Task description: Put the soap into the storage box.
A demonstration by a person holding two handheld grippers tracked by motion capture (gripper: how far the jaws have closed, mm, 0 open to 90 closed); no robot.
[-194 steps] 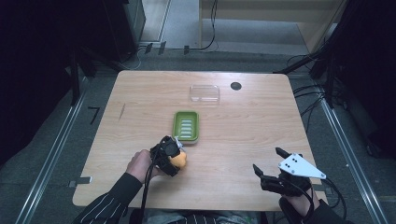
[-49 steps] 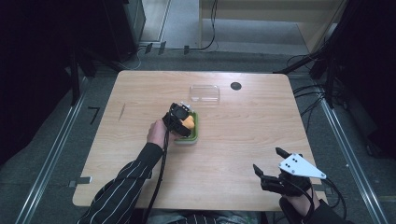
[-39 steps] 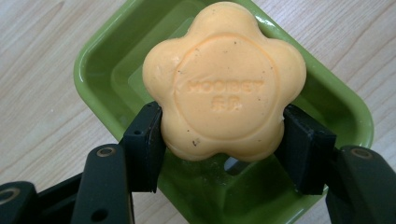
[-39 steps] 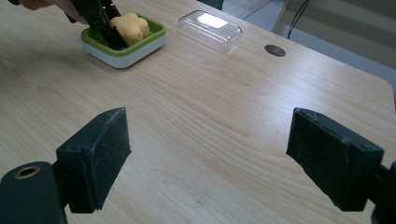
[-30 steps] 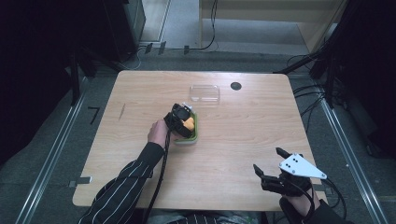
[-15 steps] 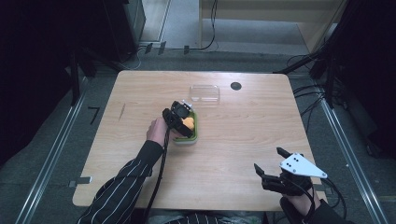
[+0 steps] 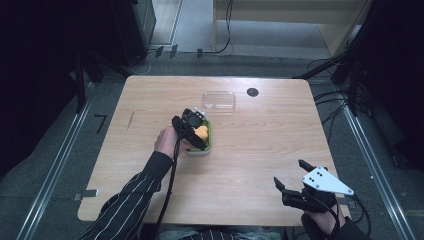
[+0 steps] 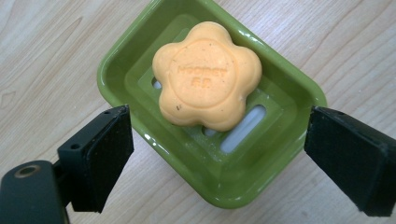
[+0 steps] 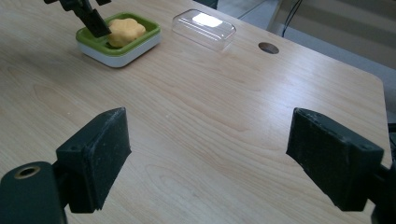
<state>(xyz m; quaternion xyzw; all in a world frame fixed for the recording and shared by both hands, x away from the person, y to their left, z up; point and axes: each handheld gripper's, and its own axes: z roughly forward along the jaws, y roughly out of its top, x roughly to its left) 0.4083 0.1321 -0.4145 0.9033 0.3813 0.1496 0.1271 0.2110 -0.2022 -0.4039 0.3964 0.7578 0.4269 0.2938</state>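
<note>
An orange flower-shaped soap lies flat in the green soap dish at the middle of the table. My left gripper hovers just above the dish, pointing down. Its jaws have just been opening and stand wide either side of the soap, touching nothing. In the high view the left gripper covers the dish's left part, with the soap beside it. My right gripper rests open over the table's front right, nothing between its pads; it looks toward the dish and soap.
A clear plastic lid lies behind the dish, near the far edge. A round cable hole sits to its right. The left gripper's cable runs back along the striped sleeve. Bare wood stretches between the dish and the right gripper.
The left gripper carried the soap from the table's front up to the dish. Since a second ago it has let go; the soap now lies loose in the dish. The right gripper stayed put.
</note>
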